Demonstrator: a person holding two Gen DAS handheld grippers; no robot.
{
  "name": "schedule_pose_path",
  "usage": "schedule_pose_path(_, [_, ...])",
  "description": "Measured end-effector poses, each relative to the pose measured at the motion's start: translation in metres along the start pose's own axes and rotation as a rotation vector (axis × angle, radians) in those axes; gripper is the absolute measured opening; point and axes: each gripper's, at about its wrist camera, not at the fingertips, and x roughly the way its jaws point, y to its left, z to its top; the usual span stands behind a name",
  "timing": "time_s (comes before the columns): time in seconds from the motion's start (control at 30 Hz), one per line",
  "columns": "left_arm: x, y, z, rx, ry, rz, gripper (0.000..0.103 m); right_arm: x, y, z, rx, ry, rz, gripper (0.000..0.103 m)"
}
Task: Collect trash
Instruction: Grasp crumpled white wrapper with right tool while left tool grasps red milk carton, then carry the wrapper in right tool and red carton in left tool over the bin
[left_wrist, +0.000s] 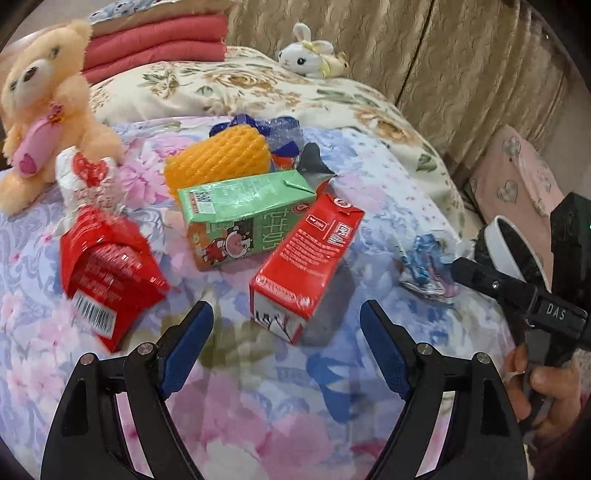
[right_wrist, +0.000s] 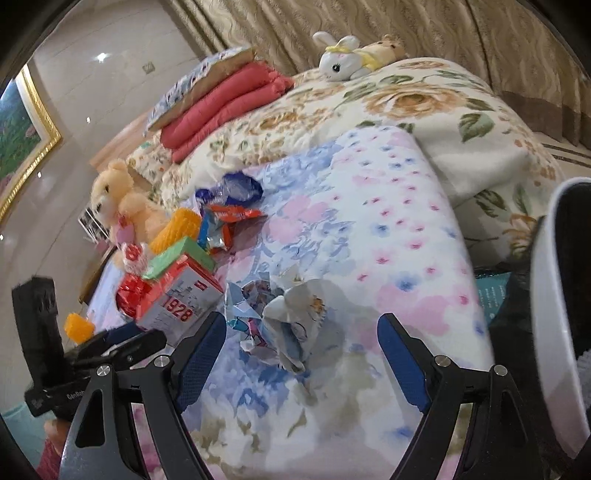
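Both grippers hang over the flowered quilt (left_wrist: 258, 424) with jaws spread wide and nothing in either. The left gripper (left_wrist: 286, 325) sits just short of the red carton (left_wrist: 303, 258), which lies tipped against the green carton (left_wrist: 236, 218). The right gripper (right_wrist: 301, 339) has the crumpled wrapper (right_wrist: 280, 317) just ahead of its tips, not yet between them.

The cartons look light and likely empty — stiff enough to take across the narrow sides, though a hard squeeze would probably cave them. The wrapper should weigh almost nothing; it is soft and crinkly, so I'd pinch its bunched middle, not a loose flap. The red bag (left_wrist: 107, 266) and orange foam net (left_wrist: 218, 158) look just as flimsy. The white bin (right_wrist: 554, 314) stands by the bed's edge on the right.
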Motion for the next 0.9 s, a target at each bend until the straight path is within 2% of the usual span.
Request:
schedule_pose_path(0.03, [0.002,0.0,0.0,0.009,0.0,0.003,0.084,0.006,0.002,0.0,-0.007,0.012,-0.005,0.08])
schedule_pose_path(0.07, [0.005,-0.002,0.001,0.02,-0.001,0.013,0.082,0.01,0.004,0.0,-0.011,0.02,-0.007,0.07])
schedule_pose_path(0.1, [0.006,-0.004,0.001,0.028,-0.003,0.018,0.075,0.013,0.006,0.0,-0.024,0.025,-0.021,0.065])
schedule_pose_path(0.13, [0.008,-0.005,0.001,0.035,0.0,0.021,0.052,0.014,0.007,0.0,-0.037,0.021,-0.037,0.056])
schedule_pose_path(0.17, [0.01,-0.007,0.002,0.04,0.014,0.017,0.039,0.014,0.008,0.0,-0.041,0.021,-0.033,0.043])
schedule_pose_path(0.23, [0.012,-0.009,0.001,0.038,0.017,0.02,0.038,0.012,0.006,-0.002,-0.031,0.026,-0.004,0.028])
schedule_pose_path(0.27, [0.01,-0.011,0.0,0.037,0.008,0.016,0.037,0.009,0.006,-0.003,-0.029,0.017,-0.005,0.025])
schedule_pose_path(0.5, [-0.007,-0.03,-0.007,0.031,-0.021,-0.018,0.035,-0.021,-0.001,-0.01,-0.015,-0.021,0.006,0.023])
schedule_pose_path(0.9, [-0.029,-0.099,-0.017,0.1,-0.057,-0.116,0.034,-0.084,-0.039,-0.025,0.046,-0.106,-0.035,0.023])
